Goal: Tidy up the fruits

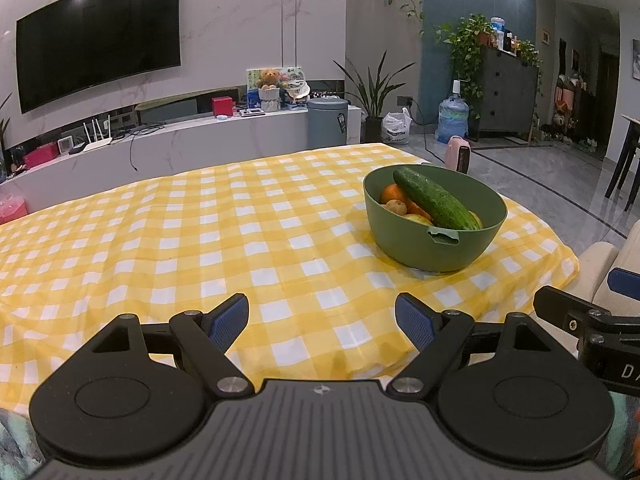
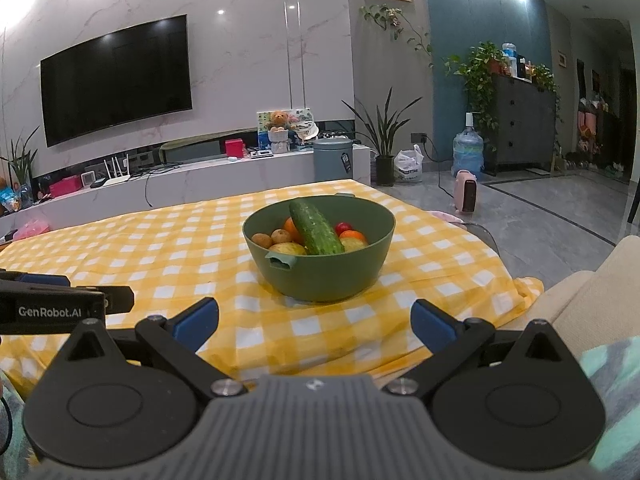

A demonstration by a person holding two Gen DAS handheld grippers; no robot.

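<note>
A green bowl (image 1: 472, 248) (image 2: 352, 264) stands on the yellow checked tablecloth (image 1: 200, 240) (image 2: 160, 248), near its right side. A long cucumber (image 1: 436, 200) (image 2: 316, 228) leans across the fruit in it. Oranges (image 1: 392, 194) (image 2: 353, 235), brown kiwis (image 1: 396, 206) (image 2: 281, 236), a yellow fruit (image 2: 287, 249) and a small red fruit (image 2: 343, 227) lie under it. My left gripper (image 1: 322, 316) is open and empty, near the table's front edge, left of the bowl. My right gripper (image 2: 314, 320) is open and empty, just in front of the bowl.
The right gripper's side shows at the right edge of the left wrist view (image 1: 592, 320); the left gripper shows at the left of the right wrist view (image 2: 60, 304). A beige sofa arm (image 2: 592, 300) is at the right. A TV wall and a low cabinet stand behind.
</note>
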